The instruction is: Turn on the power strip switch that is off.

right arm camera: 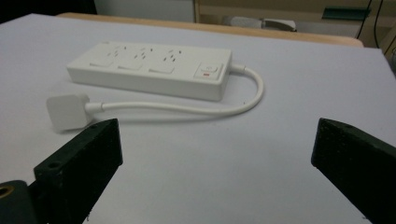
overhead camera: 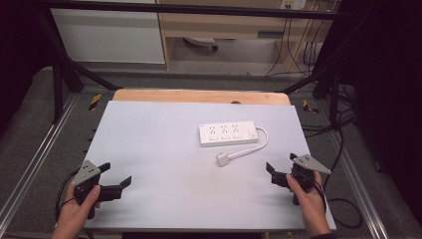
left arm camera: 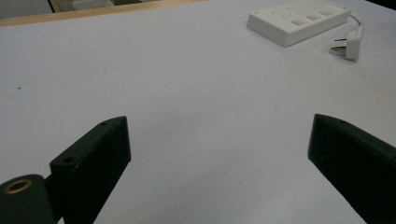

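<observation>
White power strip (overhead camera: 228, 134), 3 sockets, on table (overhead camera: 149, 149).
Plug (overhead camera: 222, 160) lies just beside; left tool (overhead camera: 117, 174) and right tool (overhead camera: 280, 164) both spread apart, holding nothing.

The high view looks forward and down on the whole table (overhead camera: 149, 149) from the near side. The left gripper view sits low and close over the tabletop, with the power strip (left arm camera: 299, 21) far at upper right. The right gripper view, equally low, has the strip nearer, at upper left.
</observation>
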Available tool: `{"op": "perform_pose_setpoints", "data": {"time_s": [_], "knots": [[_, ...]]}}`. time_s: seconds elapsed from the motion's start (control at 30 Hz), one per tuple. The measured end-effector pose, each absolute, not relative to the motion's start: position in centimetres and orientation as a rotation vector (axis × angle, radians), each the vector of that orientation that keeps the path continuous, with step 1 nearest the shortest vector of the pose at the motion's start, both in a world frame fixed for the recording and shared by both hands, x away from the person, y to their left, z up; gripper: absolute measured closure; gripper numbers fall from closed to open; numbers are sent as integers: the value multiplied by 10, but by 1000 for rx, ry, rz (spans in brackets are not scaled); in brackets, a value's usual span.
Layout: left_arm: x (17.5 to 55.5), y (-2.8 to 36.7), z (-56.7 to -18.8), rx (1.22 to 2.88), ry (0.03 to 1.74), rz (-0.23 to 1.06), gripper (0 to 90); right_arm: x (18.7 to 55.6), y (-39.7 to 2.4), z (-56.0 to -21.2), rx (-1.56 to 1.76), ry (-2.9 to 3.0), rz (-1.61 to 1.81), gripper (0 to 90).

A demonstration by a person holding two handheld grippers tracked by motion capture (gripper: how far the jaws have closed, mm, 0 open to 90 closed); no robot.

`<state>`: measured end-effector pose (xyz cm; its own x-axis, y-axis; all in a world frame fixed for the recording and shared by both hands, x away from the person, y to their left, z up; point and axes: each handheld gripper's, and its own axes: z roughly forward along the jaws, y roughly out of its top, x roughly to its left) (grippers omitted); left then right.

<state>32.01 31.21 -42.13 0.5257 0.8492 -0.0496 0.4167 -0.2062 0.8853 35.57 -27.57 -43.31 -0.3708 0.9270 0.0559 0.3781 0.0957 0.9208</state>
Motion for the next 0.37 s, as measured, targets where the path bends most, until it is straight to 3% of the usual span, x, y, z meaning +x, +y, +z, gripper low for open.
{"op": "perform_pose_setpoints", "data": {"time_s": [0.37], "knots": [[320, 311, -421, 1825, 1045, 572, 60, 362, -256, -457, 1312, 2013, 1115, 32]]}}
